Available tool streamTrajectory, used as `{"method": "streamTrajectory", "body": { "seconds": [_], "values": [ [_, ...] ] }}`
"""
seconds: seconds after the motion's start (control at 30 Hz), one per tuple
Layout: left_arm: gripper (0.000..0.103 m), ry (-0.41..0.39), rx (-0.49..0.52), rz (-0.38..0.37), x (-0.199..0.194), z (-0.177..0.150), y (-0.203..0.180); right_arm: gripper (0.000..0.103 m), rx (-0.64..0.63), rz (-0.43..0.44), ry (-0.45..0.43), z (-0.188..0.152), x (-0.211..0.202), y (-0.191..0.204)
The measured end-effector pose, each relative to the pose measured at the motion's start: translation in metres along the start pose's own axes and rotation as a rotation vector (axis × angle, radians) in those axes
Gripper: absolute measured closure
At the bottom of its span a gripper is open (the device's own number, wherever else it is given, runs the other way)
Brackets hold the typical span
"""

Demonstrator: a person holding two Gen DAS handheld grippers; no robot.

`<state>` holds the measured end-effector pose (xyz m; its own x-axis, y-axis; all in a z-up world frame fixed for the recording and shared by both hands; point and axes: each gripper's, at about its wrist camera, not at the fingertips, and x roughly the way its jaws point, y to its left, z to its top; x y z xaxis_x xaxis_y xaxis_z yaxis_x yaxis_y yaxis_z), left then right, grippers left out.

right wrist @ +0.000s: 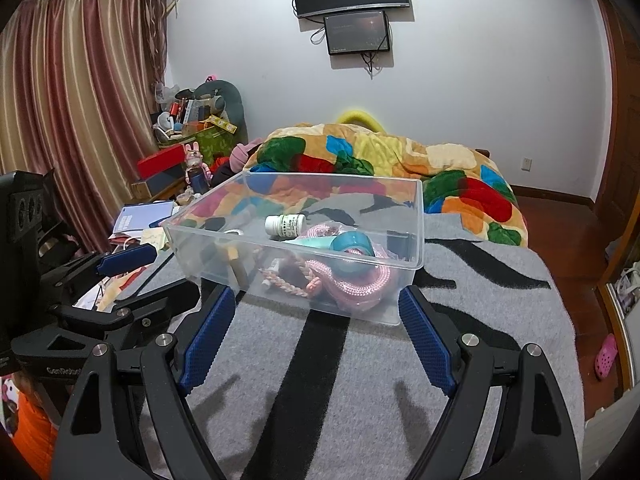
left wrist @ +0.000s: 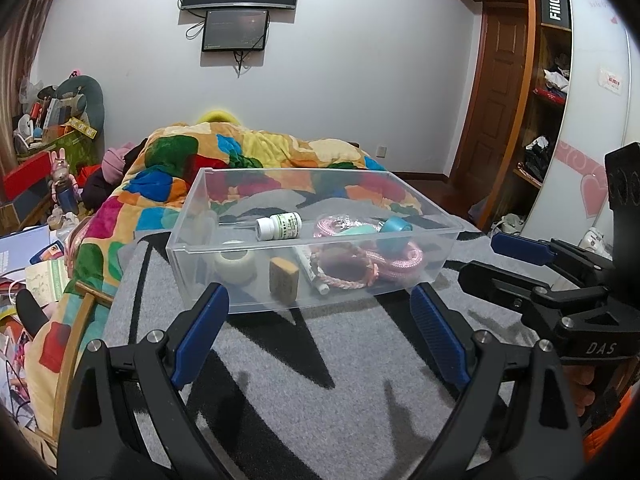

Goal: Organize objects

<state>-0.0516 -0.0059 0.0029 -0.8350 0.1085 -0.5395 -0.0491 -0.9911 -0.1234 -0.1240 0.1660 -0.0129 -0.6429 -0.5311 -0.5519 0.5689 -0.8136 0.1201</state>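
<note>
A clear plastic box (left wrist: 188, 216) (right wrist: 418, 216) stands on the grey and black blanket (left wrist: 320, 380) (right wrist: 352, 392). In it lie a white pill bottle (left wrist: 280, 226) (right wrist: 286, 225), a white tape roll (left wrist: 236, 266), a tan block (left wrist: 284, 280), a blue tape roll (left wrist: 394, 232) (right wrist: 352, 254), pink rope (left wrist: 404, 262) (right wrist: 356, 284), a braided bracelet (left wrist: 348, 276) and a small tube (left wrist: 316, 276). My left gripper (left wrist: 320, 300) is open and empty just before the box's near wall. My right gripper (right wrist: 316, 300) is open and empty at the box's near corner. Each shows in the other's view (left wrist: 516, 256) (right wrist: 128, 258).
A colourful quilt (left wrist: 240, 152) (right wrist: 400, 152) is heaped behind the box. Cluttered boxes and toys (left wrist: 52, 128) (right wrist: 192, 132) fill the left. A wardrobe (left wrist: 552, 100) stands right, curtains (right wrist: 80, 100) left. Papers (left wrist: 24, 256) lie beside the bed.
</note>
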Motion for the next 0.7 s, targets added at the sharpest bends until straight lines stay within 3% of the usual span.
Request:
{"method": "streamTrajectory", "body": {
  "seconds": [0.7],
  "values": [
    [0.009, -0.002, 0.0, -0.001, -0.0007, -0.0001, 0.0004, 0.021, -0.001, 0.003, -0.002, 0.0005, -0.0017, 0.0031]
  ]
}}
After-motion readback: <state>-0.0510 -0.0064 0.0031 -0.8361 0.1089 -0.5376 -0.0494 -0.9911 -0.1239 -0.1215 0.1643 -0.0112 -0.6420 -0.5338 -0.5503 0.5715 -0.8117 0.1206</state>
